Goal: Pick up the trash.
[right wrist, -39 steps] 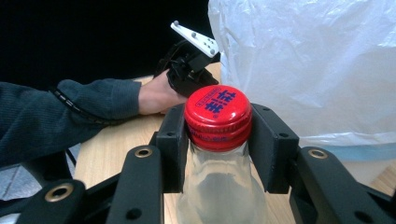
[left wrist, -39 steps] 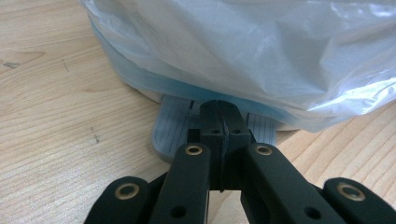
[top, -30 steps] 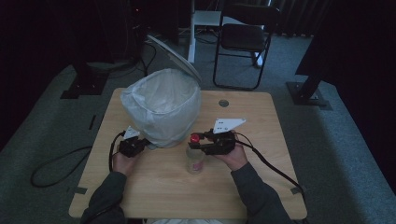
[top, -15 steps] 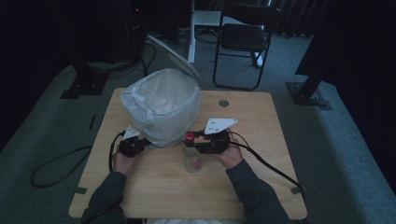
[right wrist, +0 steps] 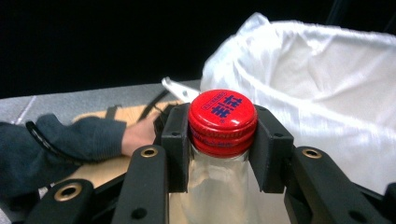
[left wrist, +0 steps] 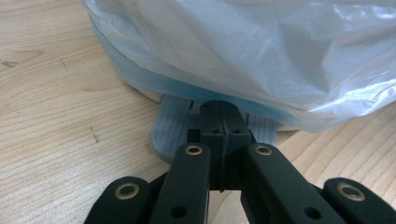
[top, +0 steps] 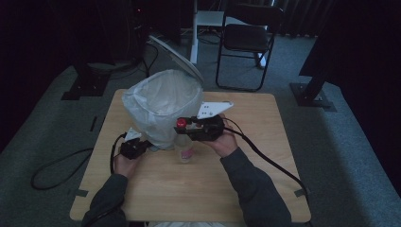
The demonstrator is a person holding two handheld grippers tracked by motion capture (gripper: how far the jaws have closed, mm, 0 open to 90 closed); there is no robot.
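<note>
The right gripper (right wrist: 223,140) has its fingers clamped on the red cap (right wrist: 222,119) of a clear bottle (top: 184,147), which is near the middle of the counter (top: 265,189), just beside the lined bin (top: 163,111). The left gripper (left wrist: 223,122), fingers closed together, presses the bin's pedal (left wrist: 173,128); the lid (top: 177,59) stands open.

Risks, as judged:
- The hold is on the cap alone, so the bottle could swing or slip.
- If the fingers slide off the pedal, the lid may drop.

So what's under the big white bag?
A bin wears the white bag, with its lid up. At the bottom a grey foot pedal sticks out, and the left gripper presses on it. The bag hides the bin's sides.
</note>
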